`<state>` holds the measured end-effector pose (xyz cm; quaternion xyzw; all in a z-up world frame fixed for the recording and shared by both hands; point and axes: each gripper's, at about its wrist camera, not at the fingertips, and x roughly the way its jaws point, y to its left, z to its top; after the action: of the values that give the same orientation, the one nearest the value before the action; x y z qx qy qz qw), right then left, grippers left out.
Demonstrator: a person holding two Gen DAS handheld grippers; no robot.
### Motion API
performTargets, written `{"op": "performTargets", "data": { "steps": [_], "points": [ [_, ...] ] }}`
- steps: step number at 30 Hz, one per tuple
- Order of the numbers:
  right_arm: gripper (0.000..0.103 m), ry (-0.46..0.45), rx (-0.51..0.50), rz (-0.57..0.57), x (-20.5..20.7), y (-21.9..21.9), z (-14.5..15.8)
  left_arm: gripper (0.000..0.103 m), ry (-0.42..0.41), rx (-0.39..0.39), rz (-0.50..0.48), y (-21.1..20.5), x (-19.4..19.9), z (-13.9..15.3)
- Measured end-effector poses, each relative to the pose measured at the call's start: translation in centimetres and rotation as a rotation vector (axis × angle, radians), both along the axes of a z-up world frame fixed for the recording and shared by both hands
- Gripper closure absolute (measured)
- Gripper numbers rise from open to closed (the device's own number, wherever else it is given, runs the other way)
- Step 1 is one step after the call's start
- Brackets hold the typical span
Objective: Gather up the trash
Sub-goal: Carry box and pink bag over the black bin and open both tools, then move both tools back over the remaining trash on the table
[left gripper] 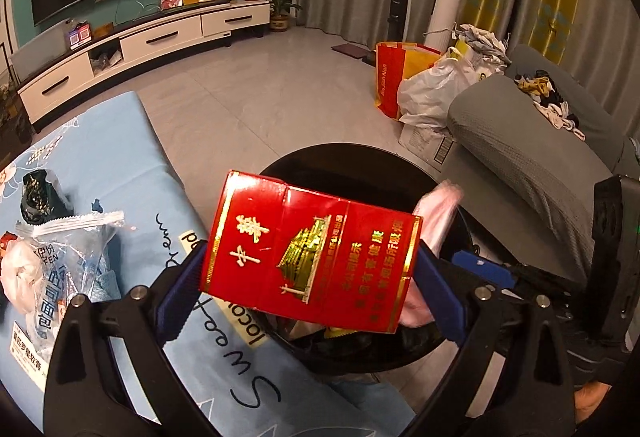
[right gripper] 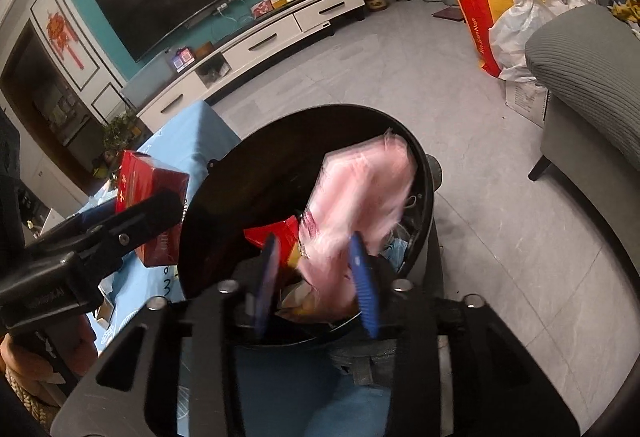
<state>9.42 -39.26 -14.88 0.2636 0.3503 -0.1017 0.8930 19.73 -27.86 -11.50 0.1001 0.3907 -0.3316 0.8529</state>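
- Centrally, left tongs [left gripper: 308, 273] clamp a red cigarette pack [left gripper: 312, 253] above the black trash bin [left gripper: 360, 153].
- Right tongs [right gripper: 316, 277] stand parted; a blurred pink wrapper [right gripper: 360, 197] lies between them, over the bin.
- More wrappers [left gripper: 60, 261] lie on the blue-covered counter [left gripper: 120, 157].

One red cigarette carton [left gripper: 308, 257] is in view, and one black round trash bin [right gripper: 224, 173]. One pink wrapper [right gripper: 360, 193], blurred, shows over the bin's mouth. Inside the bin lies one more red piece [right gripper: 280, 233]; what else is there cannot be counted. On the blue-covered table [left gripper: 120, 141], near its left edge, lie one clear bread bag [left gripper: 68, 257] and one dark green wrapper [left gripper: 36, 193]. Two grippers show.
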Motion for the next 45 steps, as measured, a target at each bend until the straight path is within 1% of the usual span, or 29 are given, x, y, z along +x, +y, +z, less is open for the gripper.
{"op": "performTargets", "data": {
  "steps": [3,12,18,20,21,24,26,27,28,31,36,41,45],
  "points": [
    [0.059,-0.009,0.006,-0.011,-0.5,-0.2,0.3,0.005,0.001,-0.012,0.004,0.5,-0.3,0.3],
    [0.056,-0.021,0.004,-0.019,-2.2,0.6,1.9,0.003,-0.009,-0.047,0.023,2.6,-1.9,2.0],
    [0.056,-0.023,-0.009,0.003,-3.3,2.0,3.3,0.003,-0.018,-0.082,0.059,6.0,-4.0,3.6],
    [0.055,-0.02,-0.011,0.012,-3.6,2.7,3.6,0.003,-0.01,-0.096,0.089,8.1,-4.7,3.9],
    [0.052,-0.019,-0.009,0.018,-3.8,3.0,3.7,0.003,-0.004,-0.1,0.103,9.0,-5.1,4.0],
    [0.051,-0.019,-0.015,0.048,-4.0,4.4,4.1,0.003,0.02,-0.1,0.162,12.3,-6.0,3.7],
    [0.051,-0.019,-0.022,0.082,-4.1,5.6,4.5,0.003,0.034,-0.099,0.213,14.9,-6.7,3.5],
    [0.049,-0.022,-0.026,0.104,-4.1,6.3,4.8,0.003,0.042,-0.099,0.237,16.0,-6.9,3.4],
    [0.046,-0.025,-0.031,0.12,-4.1,6.9,5.0,0.003,0.053,-0.103,0.268,17.6,-7.2,3.2],
    [0.04,-0.029,-0.048,0.172,-4.0,8.7,5.7,0.003,0.087,-0.117,0.373,22.2,-7.9,2.6],
    [0.033,-0.018,-0.054,0.243,-3.5,11.2,6.0,0.003,0.115,-0.115,0.532,28.4,-9.1,1.7],
    [0.033,-0.018,-0.007,0.318,-2.6,13.5,5.6,0.003,0.14,-0.138,0.593,32.0,-10.4,1.0],
    [0.033,-0.008,0.056,0.375,-1.4,15.3,4.5,0.003,0.156,-0.149,0.601,33.0,-11.0,0.4]
  ]
}}
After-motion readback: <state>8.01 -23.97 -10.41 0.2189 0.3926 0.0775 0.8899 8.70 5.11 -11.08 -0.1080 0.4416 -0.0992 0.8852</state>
